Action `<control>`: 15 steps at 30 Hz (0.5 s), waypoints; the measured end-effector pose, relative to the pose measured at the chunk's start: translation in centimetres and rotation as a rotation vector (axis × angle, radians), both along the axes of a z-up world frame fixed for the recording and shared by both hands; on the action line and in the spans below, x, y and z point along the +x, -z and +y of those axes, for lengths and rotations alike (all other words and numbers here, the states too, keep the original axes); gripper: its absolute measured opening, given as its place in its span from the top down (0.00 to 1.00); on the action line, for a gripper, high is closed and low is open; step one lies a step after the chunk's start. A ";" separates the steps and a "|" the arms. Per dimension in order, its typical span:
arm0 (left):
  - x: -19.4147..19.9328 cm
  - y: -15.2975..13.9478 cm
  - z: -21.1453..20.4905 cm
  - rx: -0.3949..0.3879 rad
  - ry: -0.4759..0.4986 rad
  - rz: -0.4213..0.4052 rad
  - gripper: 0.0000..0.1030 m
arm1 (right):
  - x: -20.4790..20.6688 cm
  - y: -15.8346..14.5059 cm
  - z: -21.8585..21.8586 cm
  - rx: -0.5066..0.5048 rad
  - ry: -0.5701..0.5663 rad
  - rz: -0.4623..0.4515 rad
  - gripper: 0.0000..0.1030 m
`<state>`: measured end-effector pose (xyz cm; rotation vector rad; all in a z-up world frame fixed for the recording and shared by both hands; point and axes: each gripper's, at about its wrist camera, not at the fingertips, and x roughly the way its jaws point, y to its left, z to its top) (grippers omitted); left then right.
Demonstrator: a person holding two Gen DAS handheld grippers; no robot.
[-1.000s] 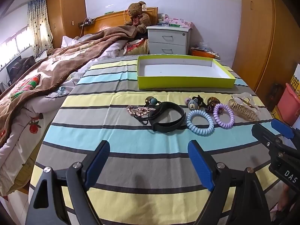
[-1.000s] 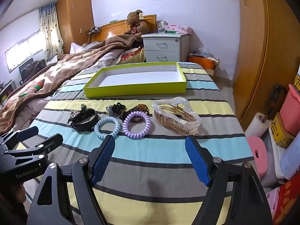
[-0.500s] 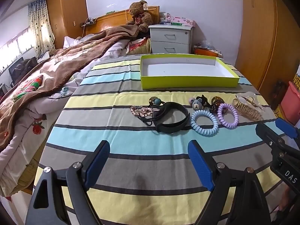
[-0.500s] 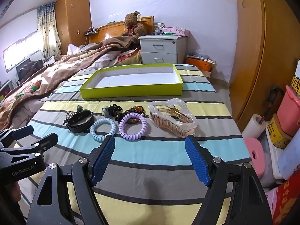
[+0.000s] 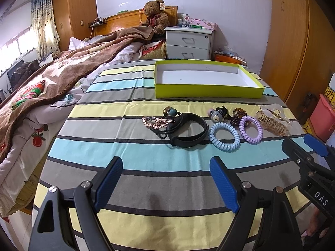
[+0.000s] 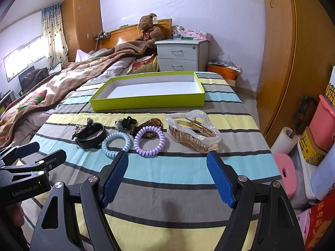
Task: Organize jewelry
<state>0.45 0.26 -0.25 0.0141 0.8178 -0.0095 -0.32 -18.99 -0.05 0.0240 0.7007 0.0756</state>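
Two spiral hair ties — one blue (image 6: 116, 144), one purple (image 6: 149, 140) — one claw clip (image 6: 193, 133), both grippers (image 5: 165, 185) (image 6: 167, 177) wide, empty.

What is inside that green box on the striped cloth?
Nothing that shows: the green box has a bare white floor in both views. Its near wall hides a thin strip of floor right behind it. All the hair ties and clips lie outside, in front of it.

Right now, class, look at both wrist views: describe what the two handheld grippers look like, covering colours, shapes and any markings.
Both are black, angular frames with silver bolts. The left gripper and right gripper each carry two flat, textured blue finger pads. Triangular cut-outs pierce the finger arms. The right gripper's body shows white letters "DAS" in the left view; the left one's body reads roughly "GenRobot.AI" in the right view.
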 end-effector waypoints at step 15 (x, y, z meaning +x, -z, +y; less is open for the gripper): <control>-0.3 -0.7 0.8 -0.058 0.003 -0.021 0.16 | -0.2 -0.2 0.3 0.003 -0.005 -0.008 0.25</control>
